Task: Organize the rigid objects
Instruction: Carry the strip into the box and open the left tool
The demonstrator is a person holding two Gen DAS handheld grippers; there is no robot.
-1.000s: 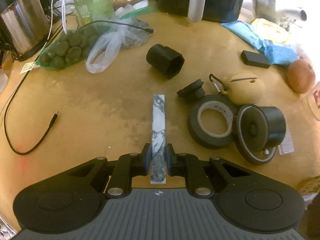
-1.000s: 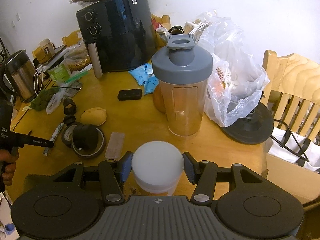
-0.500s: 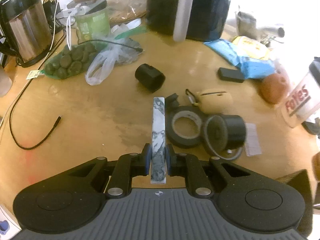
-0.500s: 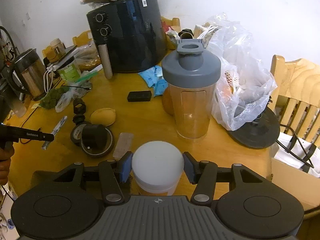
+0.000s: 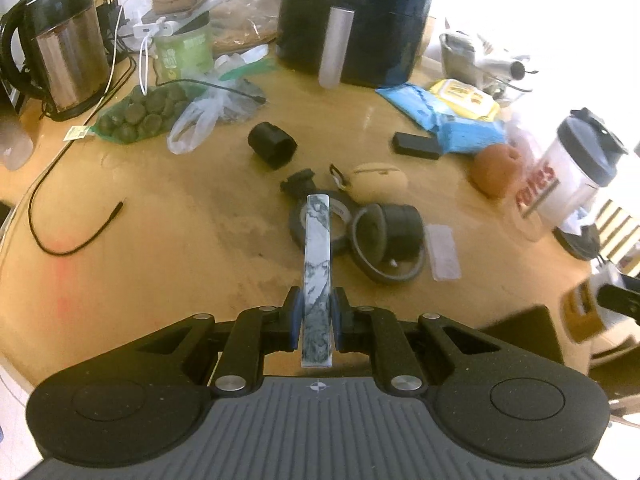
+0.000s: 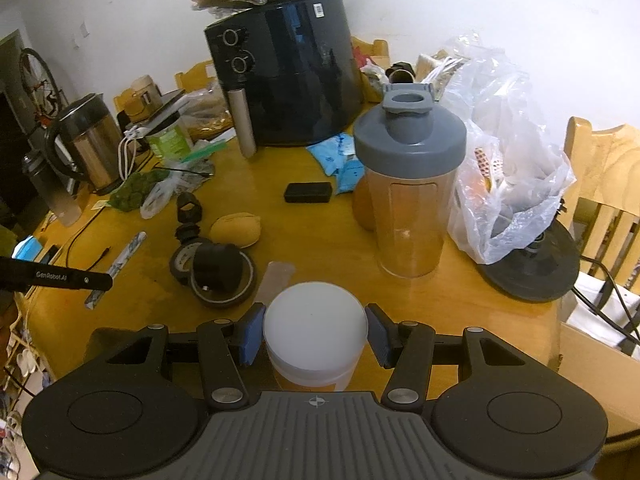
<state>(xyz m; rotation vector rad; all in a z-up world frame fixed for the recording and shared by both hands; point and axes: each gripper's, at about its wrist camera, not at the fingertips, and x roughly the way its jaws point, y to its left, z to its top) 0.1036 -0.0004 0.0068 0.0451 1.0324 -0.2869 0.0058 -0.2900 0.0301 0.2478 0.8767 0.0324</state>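
My left gripper is shut on a slim white-and-grey marbled bar, held above the wooden table and pointing toward a black tape roll. The right wrist view shows the same bar sticking out past a left finger at the left edge. My right gripper is shut on a jar with a white lid; both blue pads press on the lid's sides. The jar's body is mostly hidden under the lid.
Beside the tape roll lie a black cylinder on a ring, a tan case, a black hex socket, a small cap and a clear plastic piece. A shaker bottle, air fryer, kettle and plastic bag stand around.
My left gripper has risen and pulled back with the bar, so the table objects look smaller and farther. The right gripper has kept its grip on the jar, barely moving.
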